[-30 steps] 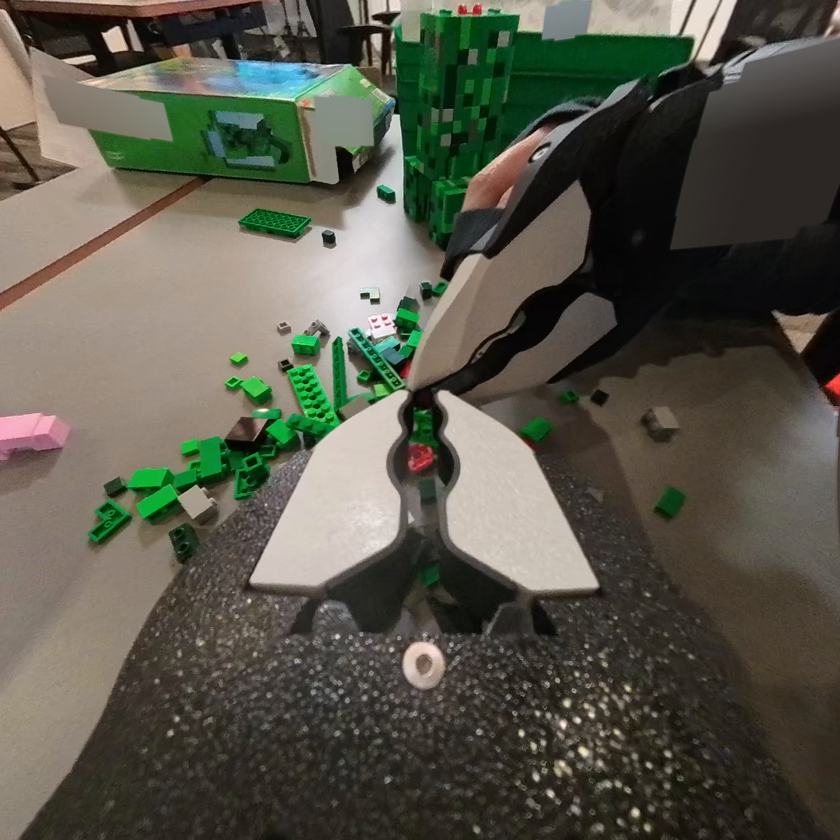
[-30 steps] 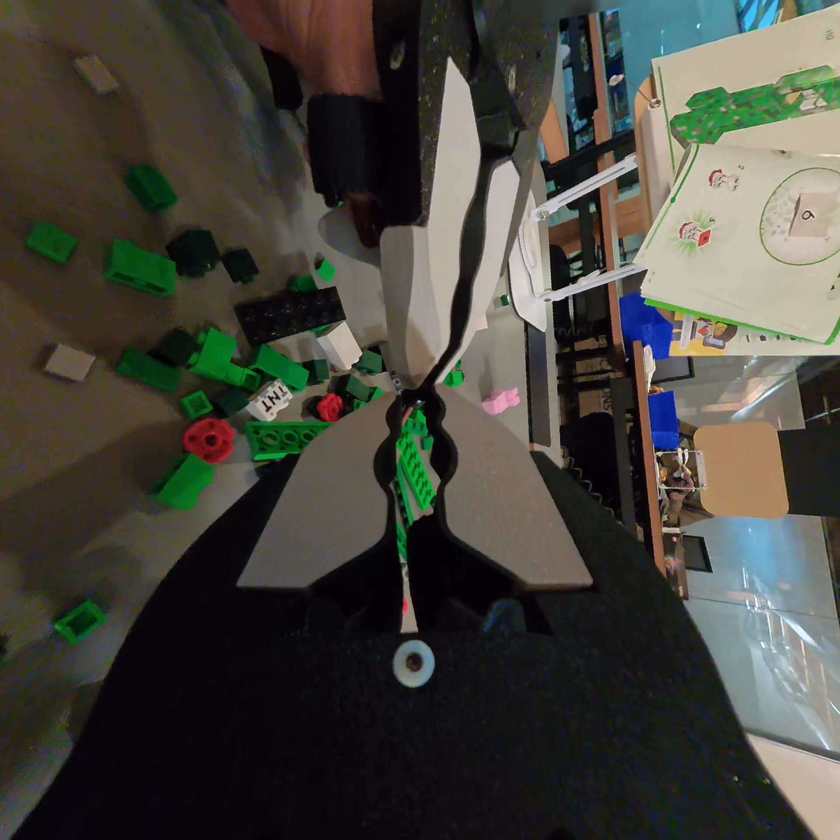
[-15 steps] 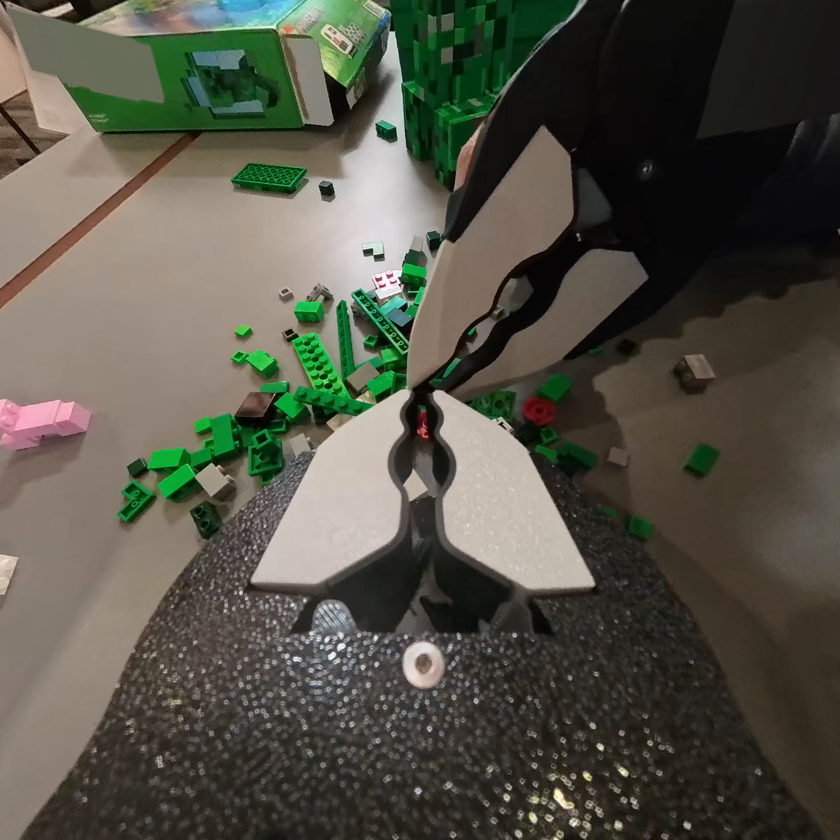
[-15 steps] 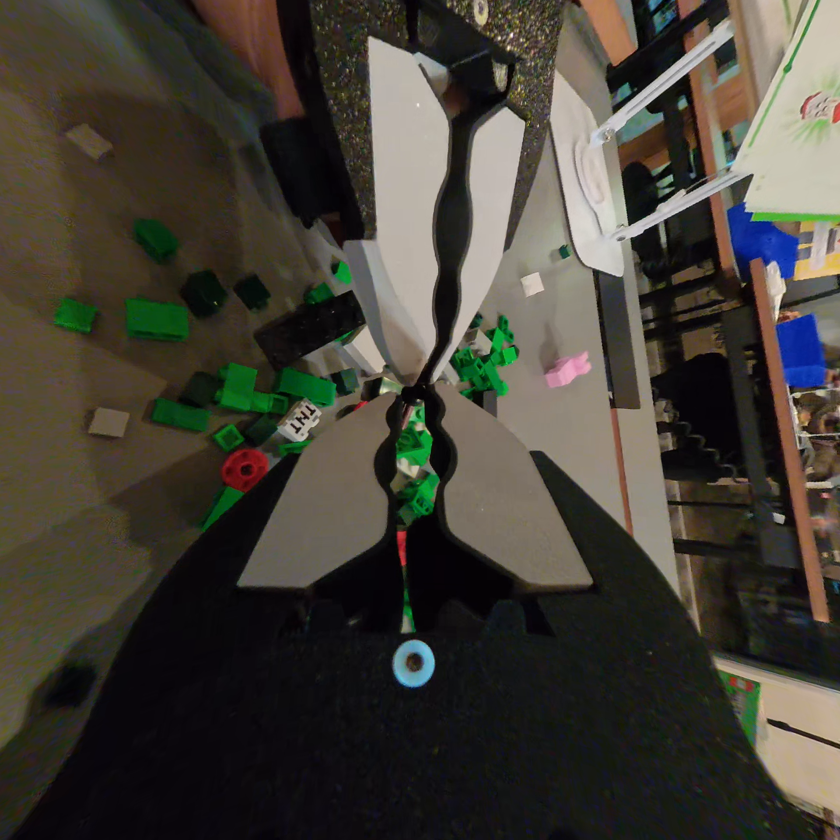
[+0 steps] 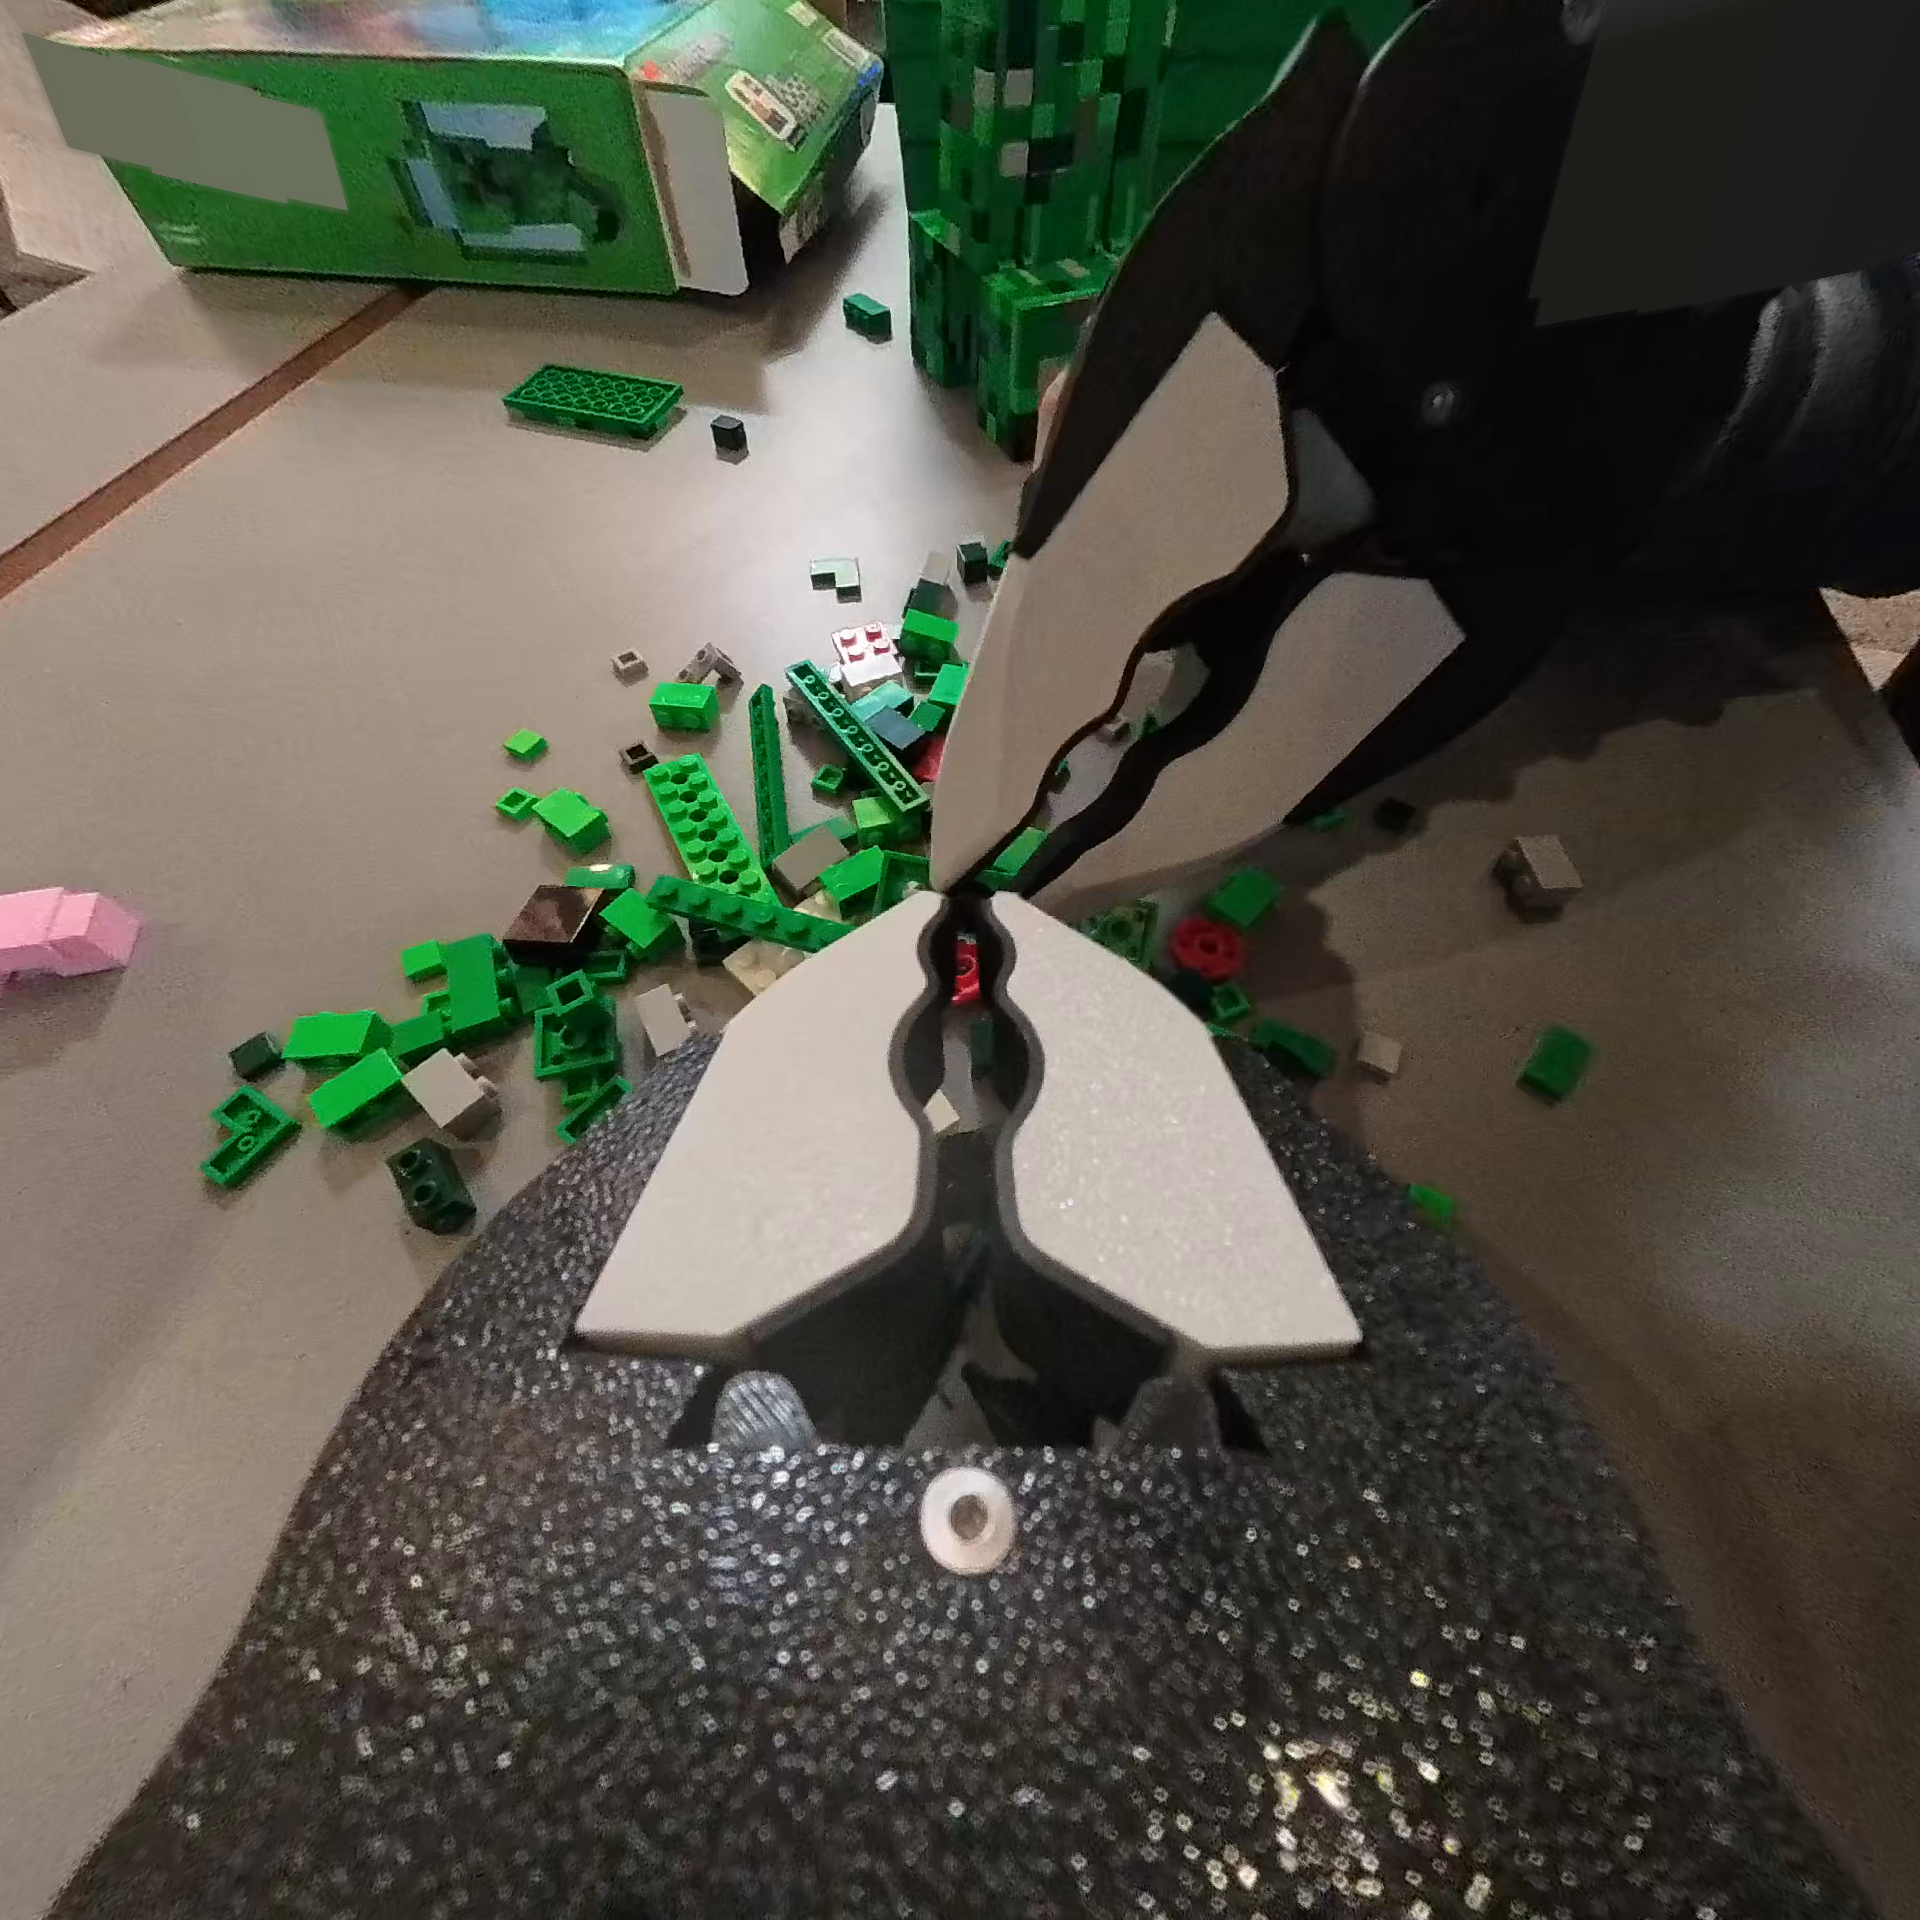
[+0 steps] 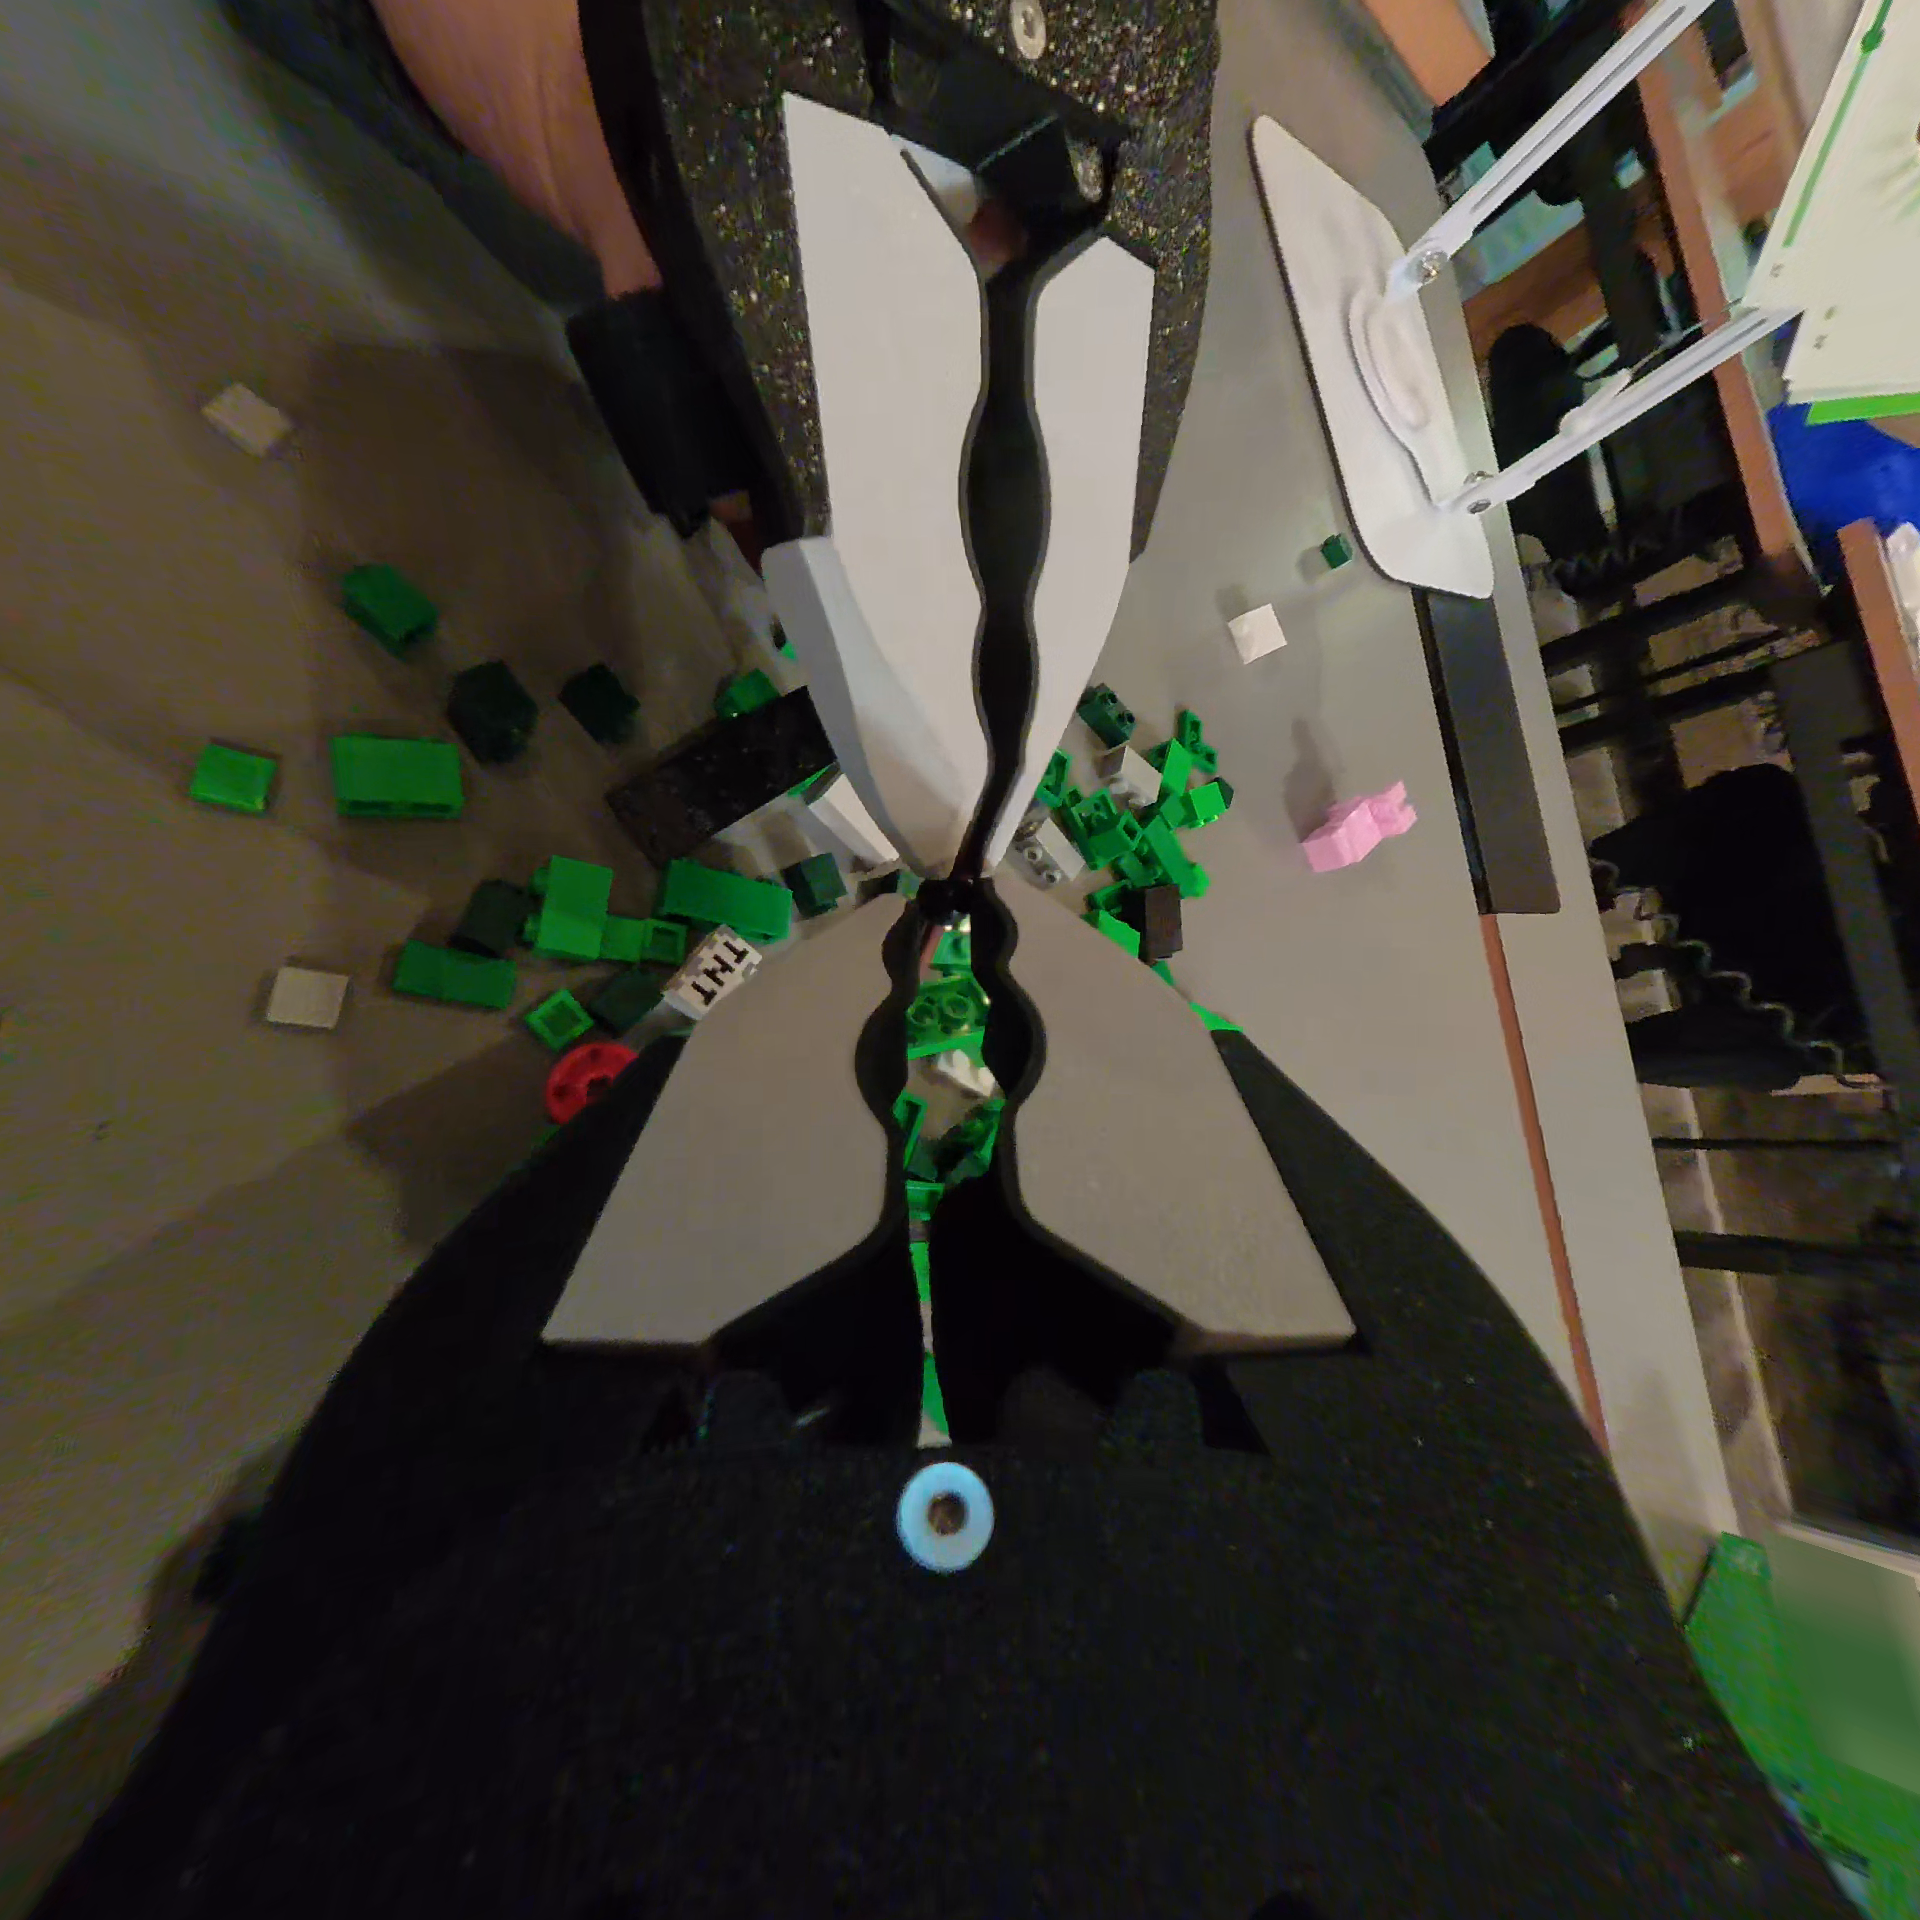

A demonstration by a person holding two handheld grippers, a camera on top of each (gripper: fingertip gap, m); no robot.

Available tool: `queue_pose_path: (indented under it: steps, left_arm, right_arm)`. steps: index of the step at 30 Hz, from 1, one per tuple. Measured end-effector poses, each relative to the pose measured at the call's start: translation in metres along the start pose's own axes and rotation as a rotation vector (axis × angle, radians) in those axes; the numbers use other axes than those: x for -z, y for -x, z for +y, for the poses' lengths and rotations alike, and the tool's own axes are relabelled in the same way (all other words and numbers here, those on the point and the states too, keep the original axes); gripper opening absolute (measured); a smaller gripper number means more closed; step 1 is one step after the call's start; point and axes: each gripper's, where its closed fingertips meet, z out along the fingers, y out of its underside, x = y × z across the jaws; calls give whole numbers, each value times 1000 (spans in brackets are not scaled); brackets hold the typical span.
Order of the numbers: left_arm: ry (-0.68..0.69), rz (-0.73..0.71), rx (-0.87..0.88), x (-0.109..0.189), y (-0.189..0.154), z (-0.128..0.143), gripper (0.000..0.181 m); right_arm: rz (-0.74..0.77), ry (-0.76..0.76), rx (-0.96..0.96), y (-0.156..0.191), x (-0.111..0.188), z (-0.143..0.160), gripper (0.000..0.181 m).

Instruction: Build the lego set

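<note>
Both grippers have advanced over the loose brick pile (image 5: 727, 883): left gripper (image 5: 961, 914) and right gripper (image 6: 940, 899) meet tip to tip above it, each with jaws together; whether either clamps a small piece cannot be told. Green model (image 5: 997, 187) stands beyond the pile, beside the box (image 5: 436, 156).

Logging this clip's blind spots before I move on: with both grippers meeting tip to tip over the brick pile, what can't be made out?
- Left wrist view: any piece between the left gripper tips; the right gripper covers it.
- Right wrist view: a dark speck at the touching tips; too small to identify.
- Left wrist view: green brick figure; top cut off by the edge.
- Right wrist view: instruction booklet; cut off, blurred.
</note>
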Motion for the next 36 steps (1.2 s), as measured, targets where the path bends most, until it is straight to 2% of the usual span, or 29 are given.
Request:
queue_pose_path:
  steps: [6,12,15,17,20,24,26,28,30,36]
  left_arm:
    - [-11,7,-5,1,-1,-1,3]
    - [-41,16,-18,3,-3,-4,1]
    - [-144,19,38,15,3,-19,0]
    - [-158,4,77,19,11,-18,0]
    - [-131,23,93,14,9,-13,0]
    - [-59,15,28,5,1,-6,0]
    - [-44,12,29,2,-2,-5,19]
    - [-49,16,31,2,-3,-6,17]
    - [-62,20,38,3,-3,-7,7]
    - [-30,11,38,1,-2,-4,6]
  right_arm:
    - [-59,-32,-112,2,1,-1,10]
    - [-174,-95,-324,3,5,-3,10]
    - [-193,-27,-352,4,2,15,10]
    - [-212,-98,-369,6,3,6,10]
    - [-118,-131,-274,-3,5,0,10]
    - [5,-143,-77,-7,8,-5,10]
    - [49,-128,23,-6,8,-7,10]
    - [77,-100,106,-4,6,-6,10]
    - [92,-83,159,-2,5,-6,10]
    - [101,-64,179,-2,4,-4,10]
